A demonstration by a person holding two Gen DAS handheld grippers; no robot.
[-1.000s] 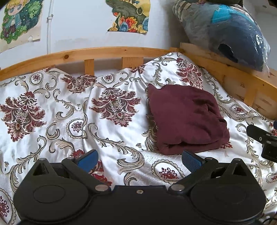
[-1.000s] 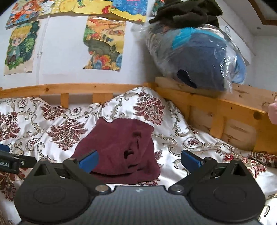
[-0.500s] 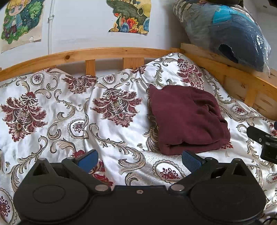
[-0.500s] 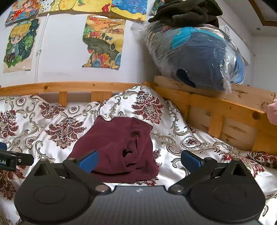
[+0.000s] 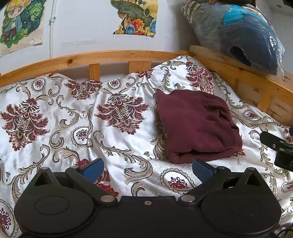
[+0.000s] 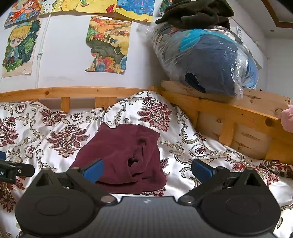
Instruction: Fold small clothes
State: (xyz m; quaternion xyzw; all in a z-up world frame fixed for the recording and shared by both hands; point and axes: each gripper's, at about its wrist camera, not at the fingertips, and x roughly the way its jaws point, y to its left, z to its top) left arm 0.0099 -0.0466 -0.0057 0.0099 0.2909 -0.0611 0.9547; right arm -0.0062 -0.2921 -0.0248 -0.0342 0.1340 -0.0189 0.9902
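Left wrist view. Your left gripper [image 5: 147, 167]: blue-padded fingers [image 5: 92, 167] spread wide, nothing between them, hovering above the bed's white satin cover with dark red floral print [image 5: 60, 113]. The dark maroon fleece garment [image 5: 196, 124], already folded into a thick rectangular bundle, lies on the cover to the right of centre, beyond the right finger, its folded edge nearest you. Far side: curved pine bed rail [image 5: 113, 56]. Far right: clear plastic bag of dark clothing [image 5: 238, 33] sitting on the rail. Right edge: part of your other tool, black, apart from the garment.

Right wrist view. Your right gripper [image 6: 147, 167]: fingers likewise wide and empty. The maroon garment sits just beyond and between them, nearer the left finger, showing loose puckered layers on its right half. Bag of clothing, with a dark green cloth heap [image 6: 197, 12] on top, far right on the rail. Something pink at the right edge, too cropped to tell.

Hazards, as judgement. The fold looks complete or nearly so. The satin is slippery and rumpled: a sideways nudge could slide the bundle or spill it open. A pinch at the loose layers could lift only the top ply and undo the fold. A low approach may snag the cover instead.
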